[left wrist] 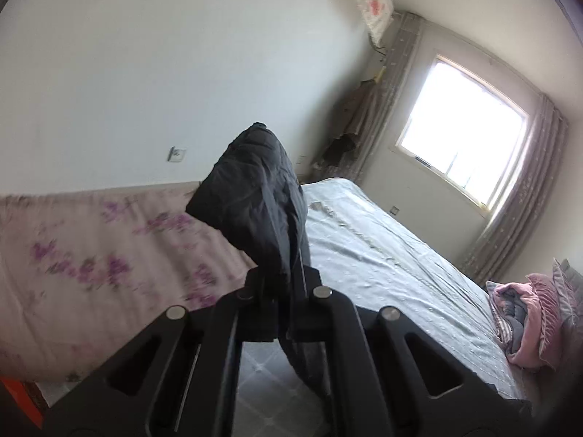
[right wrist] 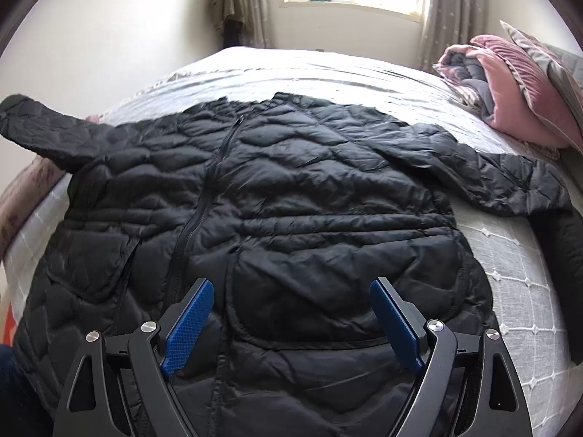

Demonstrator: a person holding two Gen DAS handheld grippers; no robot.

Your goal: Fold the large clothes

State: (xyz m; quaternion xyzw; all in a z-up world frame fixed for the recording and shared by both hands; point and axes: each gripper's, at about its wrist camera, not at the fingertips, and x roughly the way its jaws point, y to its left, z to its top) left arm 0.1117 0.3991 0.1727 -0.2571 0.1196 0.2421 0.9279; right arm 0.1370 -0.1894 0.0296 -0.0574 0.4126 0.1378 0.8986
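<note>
A black quilted jacket lies spread, zipper side up, on the pale bed. One of its sleeves is raised off the bed at the left; the other sleeve rests flat at the right. In the left wrist view my left gripper is shut on that raised sleeve, whose end sticks up past the jaws in the air. My right gripper hovers over the jacket's lower front, open wide, with its blue pads apart and nothing pinched between them.
A pile of pink and grey bedding sits at the bed's right side, with a pillow behind it. A floral pink cover lies left of the bed. A bright window with curtains is on the far wall. Tiled floor shows below.
</note>
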